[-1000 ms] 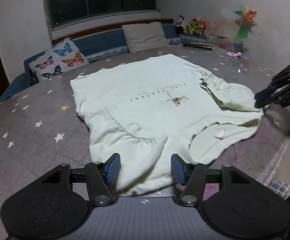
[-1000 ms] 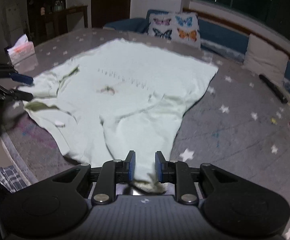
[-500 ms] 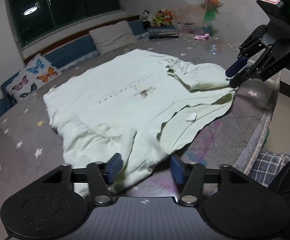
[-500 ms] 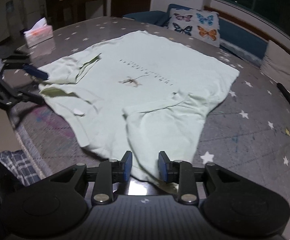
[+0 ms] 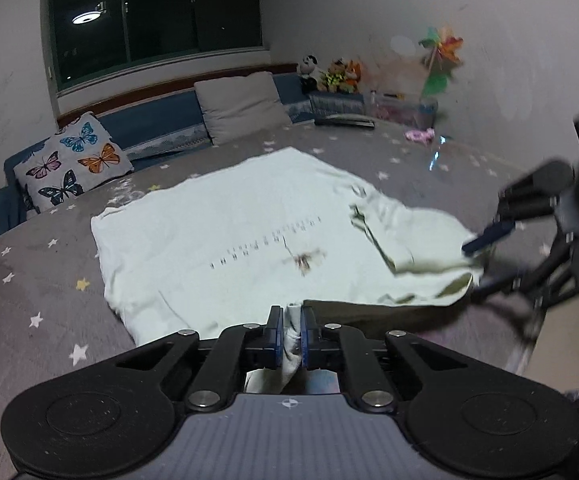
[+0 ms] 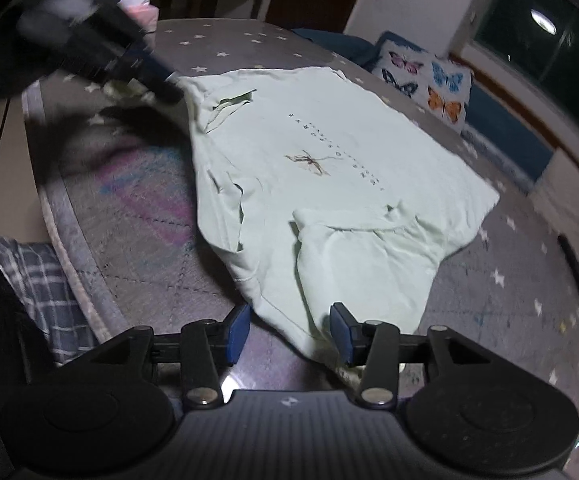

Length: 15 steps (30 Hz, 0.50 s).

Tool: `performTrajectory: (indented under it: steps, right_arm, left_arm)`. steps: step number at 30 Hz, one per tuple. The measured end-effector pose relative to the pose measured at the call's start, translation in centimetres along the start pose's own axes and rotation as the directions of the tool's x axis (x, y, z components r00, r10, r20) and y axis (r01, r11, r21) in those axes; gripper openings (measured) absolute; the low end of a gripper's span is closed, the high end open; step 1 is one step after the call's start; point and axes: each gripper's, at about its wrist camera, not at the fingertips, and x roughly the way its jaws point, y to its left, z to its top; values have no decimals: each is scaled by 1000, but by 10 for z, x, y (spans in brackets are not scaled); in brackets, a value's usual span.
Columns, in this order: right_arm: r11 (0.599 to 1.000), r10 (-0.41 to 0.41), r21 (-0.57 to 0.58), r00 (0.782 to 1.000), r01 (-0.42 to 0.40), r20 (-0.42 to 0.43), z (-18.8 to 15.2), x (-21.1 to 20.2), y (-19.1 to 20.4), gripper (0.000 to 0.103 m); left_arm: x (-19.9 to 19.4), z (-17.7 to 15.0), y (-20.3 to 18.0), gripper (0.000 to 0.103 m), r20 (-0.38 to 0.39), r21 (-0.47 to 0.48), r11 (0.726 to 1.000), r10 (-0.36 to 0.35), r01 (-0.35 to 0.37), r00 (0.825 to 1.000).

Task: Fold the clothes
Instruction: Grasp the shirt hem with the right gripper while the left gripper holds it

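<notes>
Left wrist view: left gripper [image 5: 289, 330] jaws closing, nearly together, pale green cloth pinched between the blue pads. That cloth is the near edge of the t-shirt [image 5: 229, 232], which lies spread on the grey star-print bedcover [image 5: 29, 300] with its small dragonfly print and line of lettering facing up. One sleeve is folded over at the right side of the shirt. Right gripper [image 5: 485, 256] sits at that right corner, blurred (cannot tell from here if its pads touch the cloth). Behind the shirt: butterfly pillow [image 5: 71, 160], grey pillow [image 5: 243, 106], soft toys [image 5: 331, 76] by the wall, a pinwheel [image 5: 439, 60], dark window [image 5: 153, 16].

Right wrist view: right gripper [image 6: 289, 330] jaws opening, standing at middling width; the shirt's [image 6: 329, 160] near corner lies between the blue pads [image 6: 239, 326] but they do not press on it. A folded sleeve rests on the shirt body just ahead of the jaws. Left gripper [image 6: 157, 80] is at the far-left corner of the shirt, motion-blurred, cloth bunched at its tip. Tissue box [image 6: 139, 6] beyond it, butterfly pillow [image 6: 429, 80] at the far right, checked cloth [image 6: 45, 280] hanging below the bed edge at left.
</notes>
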Motion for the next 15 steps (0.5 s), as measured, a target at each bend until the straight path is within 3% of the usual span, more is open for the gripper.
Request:
performTrajectory:
  steps: [6,7,9,15]
  right_arm:
    - [999,-35,31,999,34,32,2,10,-5,42]
    - [998,-41,43,999,39,34,2,11,-7,38]
    - [997,-45,63,999,43,30,2,13,-11,18]
    - [995,-61,87,997,57,38,3,10,-18,4]
  left_arm:
    - [2,10,7,9,4,-22,1000,-9,9,1000]
    - [2,10,7,9,3,-25,1000,-11,11,1000]
    - [0,6,7,9,-6,-24,1000,-16,16,1000]
    - [-10,-13,-1,13,-20,-13,1000,-15,15,1000]
